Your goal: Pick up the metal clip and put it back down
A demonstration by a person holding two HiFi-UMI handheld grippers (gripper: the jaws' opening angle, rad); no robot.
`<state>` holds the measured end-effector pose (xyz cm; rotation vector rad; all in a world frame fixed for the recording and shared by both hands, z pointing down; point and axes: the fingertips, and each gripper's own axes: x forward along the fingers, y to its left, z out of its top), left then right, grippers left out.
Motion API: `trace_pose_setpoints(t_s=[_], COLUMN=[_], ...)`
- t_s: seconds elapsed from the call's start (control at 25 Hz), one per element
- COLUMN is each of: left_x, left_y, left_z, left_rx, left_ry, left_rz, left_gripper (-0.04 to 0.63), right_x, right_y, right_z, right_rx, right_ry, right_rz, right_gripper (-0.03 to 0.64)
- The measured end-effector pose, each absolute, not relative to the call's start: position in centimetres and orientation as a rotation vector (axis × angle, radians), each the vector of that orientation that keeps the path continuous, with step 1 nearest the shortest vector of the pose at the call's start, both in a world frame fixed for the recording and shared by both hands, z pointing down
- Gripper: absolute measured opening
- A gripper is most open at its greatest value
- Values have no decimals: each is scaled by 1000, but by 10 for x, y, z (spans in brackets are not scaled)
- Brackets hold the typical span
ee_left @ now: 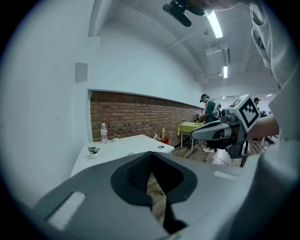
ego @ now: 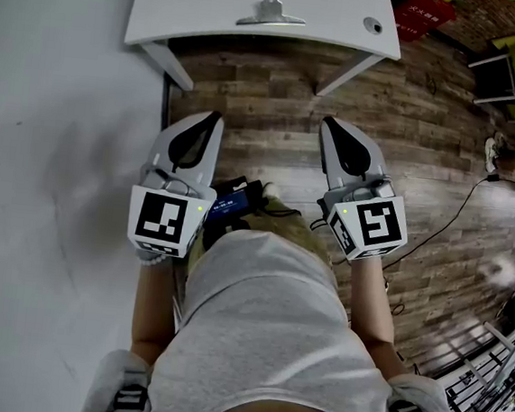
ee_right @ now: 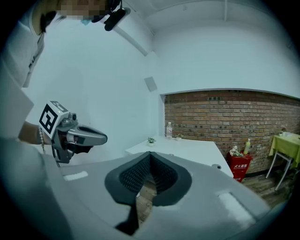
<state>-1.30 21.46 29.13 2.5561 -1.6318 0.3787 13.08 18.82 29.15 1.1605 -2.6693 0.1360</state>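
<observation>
Ahead, metal clip (ego: 270,14) on white table (ego: 194,13), red box (ego: 424,13) beside its corner

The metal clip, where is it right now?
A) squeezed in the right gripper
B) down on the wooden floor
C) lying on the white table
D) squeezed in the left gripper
C: the metal clip lies on the white table, while the left gripper and right gripper are shut, empty and short of the table.

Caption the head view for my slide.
Left gripper and right gripper shut, empty, short of the white table holding the metal clip.
</observation>
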Motion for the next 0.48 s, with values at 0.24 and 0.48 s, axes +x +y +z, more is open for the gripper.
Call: trace_pose_setpoints(t_s=[0.24, 0.48], left_x=[-14, -12], left_y=[215, 214], left_z=[290, 284], left_rx=[2547, 2575], left_ry=[-1636, -1609], left_rz=[364, 311], left_gripper=[15, 84], right_x=[133, 127], right_y=[190, 190], right_z=[288, 286], right_rx=[1193, 1199], right_ry=[-2707, -2714], right_rz=[189, 202], right_gripper=[-3, 74])
